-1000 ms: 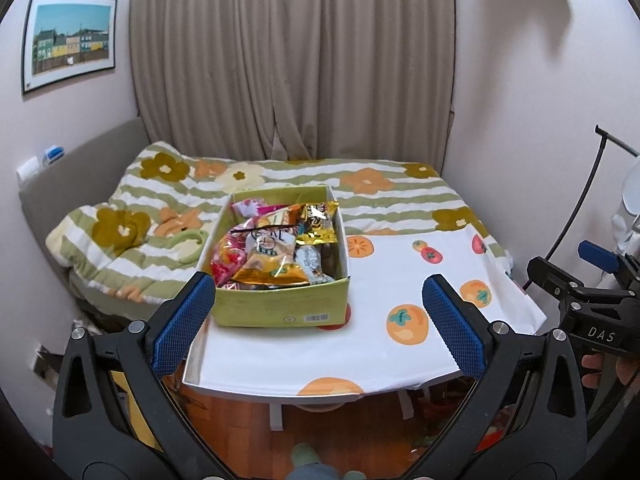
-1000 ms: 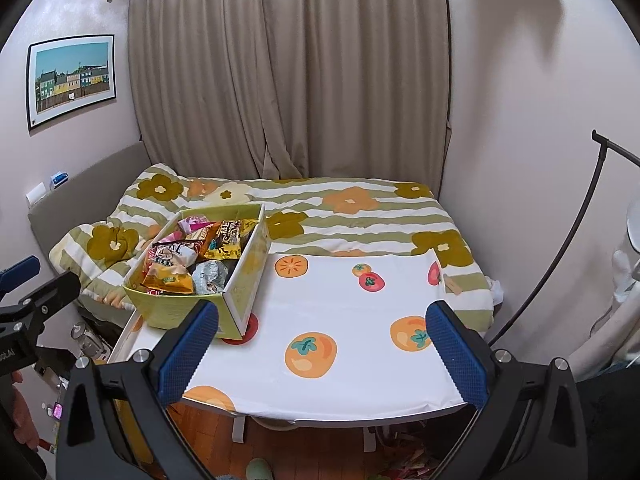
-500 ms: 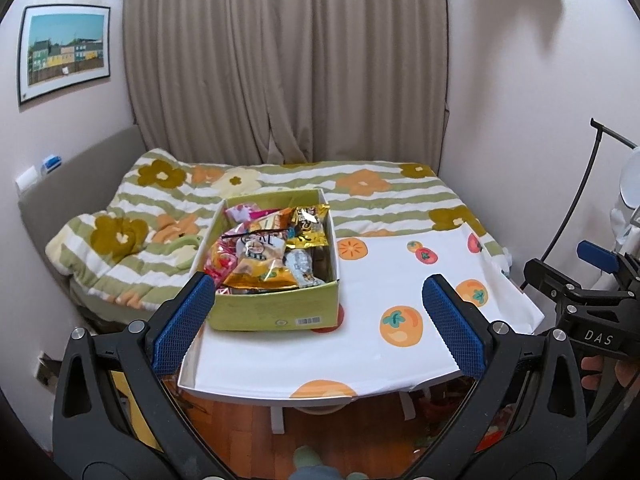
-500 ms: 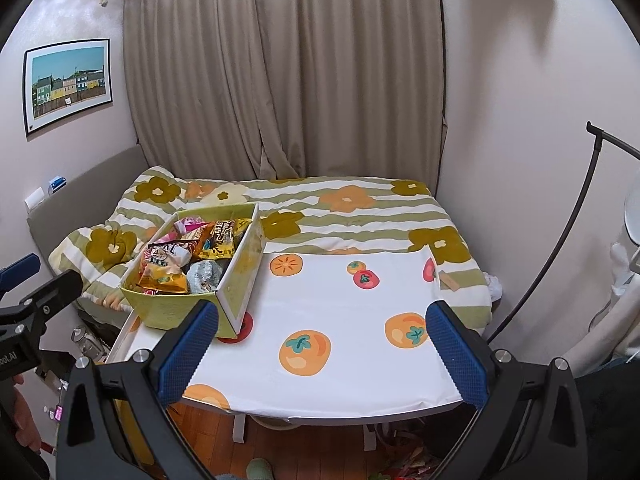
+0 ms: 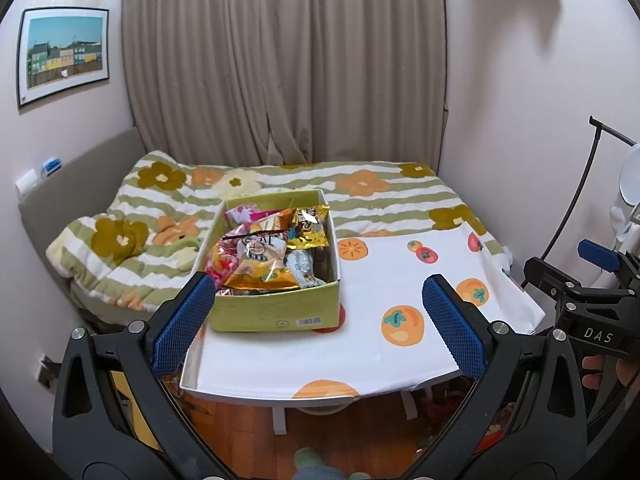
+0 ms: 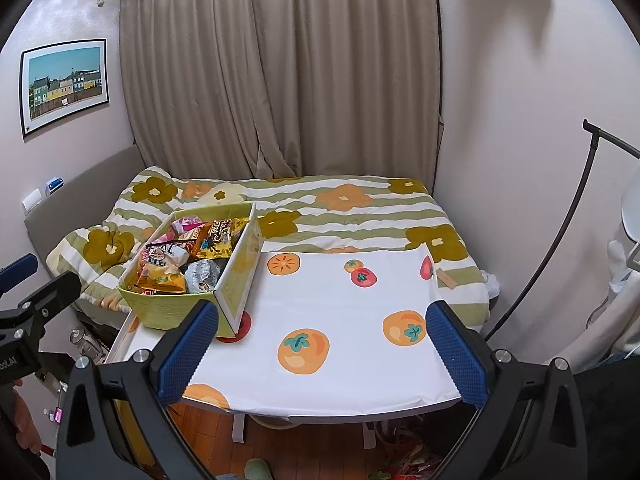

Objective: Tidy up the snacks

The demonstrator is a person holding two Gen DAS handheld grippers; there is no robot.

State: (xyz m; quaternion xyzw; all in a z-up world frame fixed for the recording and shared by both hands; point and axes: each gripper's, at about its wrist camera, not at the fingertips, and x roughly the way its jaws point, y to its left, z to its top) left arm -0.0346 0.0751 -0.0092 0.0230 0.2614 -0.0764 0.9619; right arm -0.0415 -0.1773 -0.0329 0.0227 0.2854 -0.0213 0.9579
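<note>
A yellow-green cardboard box full of snack packets stands on the left part of a small table with a white, fruit-printed cloth. It also shows in the right wrist view, with the packets inside. My left gripper is open and empty, held back from the table's front edge. My right gripper is open and empty too, in front of the table's right half. Each gripper shows at the edge of the other's view.
A bed with a striped, flowered quilt lies behind the table, against beige curtains. A headboard runs along the left wall. A black stand leans at the right. Wooden floor lies under the table.
Both grippers have drawn back and risen a little, so the table and box look smaller and lower in view. Both stay open. Nothing on the table has moved.
</note>
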